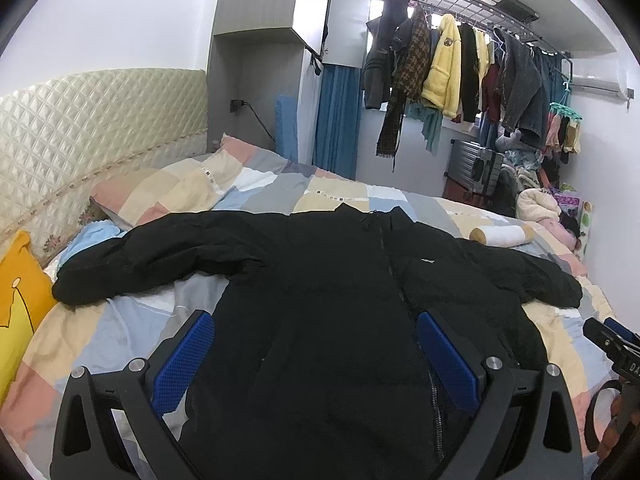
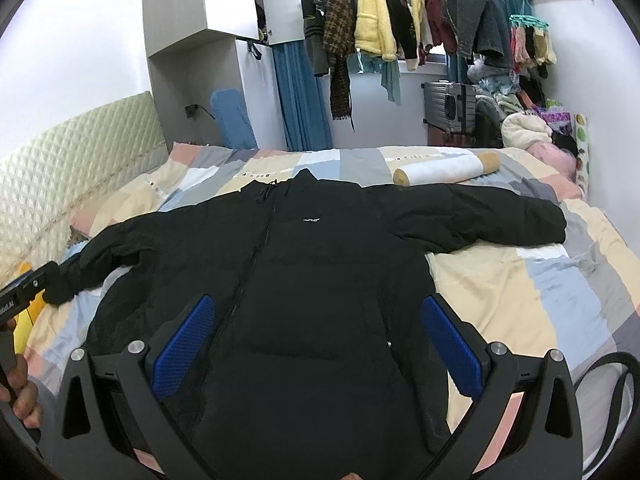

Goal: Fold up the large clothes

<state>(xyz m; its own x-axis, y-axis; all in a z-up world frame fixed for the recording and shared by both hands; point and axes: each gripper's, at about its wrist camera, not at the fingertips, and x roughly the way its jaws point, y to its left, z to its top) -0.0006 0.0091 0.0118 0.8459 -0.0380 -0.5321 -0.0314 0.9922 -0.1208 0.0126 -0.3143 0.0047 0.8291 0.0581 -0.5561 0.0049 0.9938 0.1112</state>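
Note:
A large black zip-up jacket (image 1: 328,280) lies flat and face up on the bed, both sleeves spread out sideways, collar at the far end; it also shows in the right wrist view (image 2: 320,260). My left gripper (image 1: 316,344) is open and empty, hovering over the jacket's lower left half, blue pads (image 1: 184,360) wide apart. My right gripper (image 2: 316,336) is open and empty over the jacket's lower right half. Each gripper shows at the edge of the other's view.
The bed has a patchwork quilt (image 2: 520,280) and a padded cream headboard (image 1: 80,132) on the left. A rolled white bolster (image 2: 444,170) lies beyond the right sleeve. A yellow cushion (image 1: 16,300) sits at the left. Hanging clothes (image 1: 460,72) and a suitcase (image 2: 450,106) stand behind.

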